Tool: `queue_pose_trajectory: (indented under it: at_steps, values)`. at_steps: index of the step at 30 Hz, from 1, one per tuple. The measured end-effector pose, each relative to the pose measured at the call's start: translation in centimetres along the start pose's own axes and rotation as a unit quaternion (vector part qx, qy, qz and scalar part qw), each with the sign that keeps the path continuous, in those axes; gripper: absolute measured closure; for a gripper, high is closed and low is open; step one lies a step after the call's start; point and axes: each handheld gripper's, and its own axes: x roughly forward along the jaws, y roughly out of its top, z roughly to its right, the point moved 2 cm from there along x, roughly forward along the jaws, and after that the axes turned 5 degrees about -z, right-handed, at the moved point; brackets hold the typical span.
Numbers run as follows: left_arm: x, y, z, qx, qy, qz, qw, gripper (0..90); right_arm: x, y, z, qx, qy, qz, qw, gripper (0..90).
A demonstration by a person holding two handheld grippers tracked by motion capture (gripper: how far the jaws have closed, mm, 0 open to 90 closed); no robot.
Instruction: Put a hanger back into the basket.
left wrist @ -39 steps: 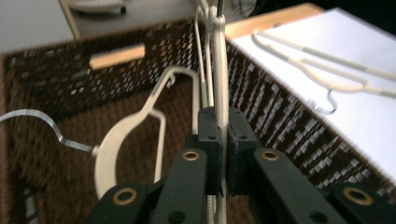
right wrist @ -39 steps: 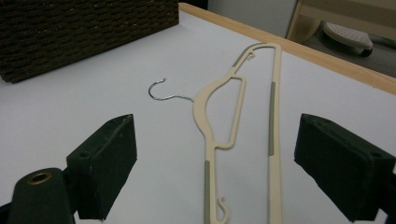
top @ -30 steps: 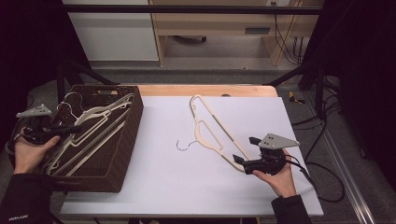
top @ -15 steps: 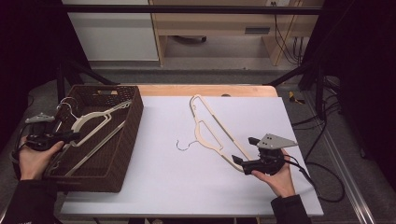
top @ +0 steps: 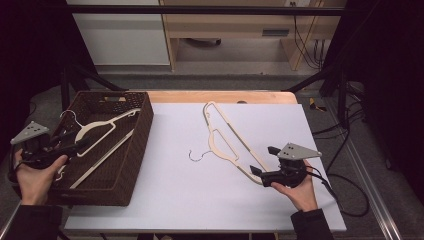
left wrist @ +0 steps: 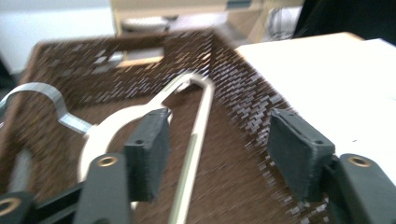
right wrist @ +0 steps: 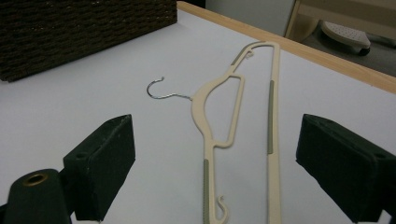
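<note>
Wicker walls of the dark basket (top: pixel 142 135) are enclosing one cream hanger (top: pixel 102 127), lying loose between the left gripper (left wrist: pixel 215 154), whose jaws have just been opening and are touching nothing. Another hanger (top: pixel 227 142) is lying flat on the white counter (top: pixel 175 195), and the right gripper (top: pixel 260 173) is hovering just beside its near end, jaws apart.

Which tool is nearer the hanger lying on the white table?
Right. The right tool sits open at the near end of that hanger; the left tool is over the wicker basket, well away.
</note>
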Motion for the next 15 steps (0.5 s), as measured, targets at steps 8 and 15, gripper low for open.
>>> queue_pose_trajectory:
  at_steps: [8, 15]
  values:
    - [1.5, 1.1, 6.0, 0.028, -0.076, 0.043, 0.9958, 20.6, 0.0, -0.1, 0.0, -0.002, -0.003, -0.001, 1.0, 11.8]
    - [3.4, 1.1, 11.2, 0.066, -0.108, 0.04, 0.9912, 12.3, 0.3, -0.2, 0.0, 0.003, -0.004, -0.008, 1.0, 12.2]
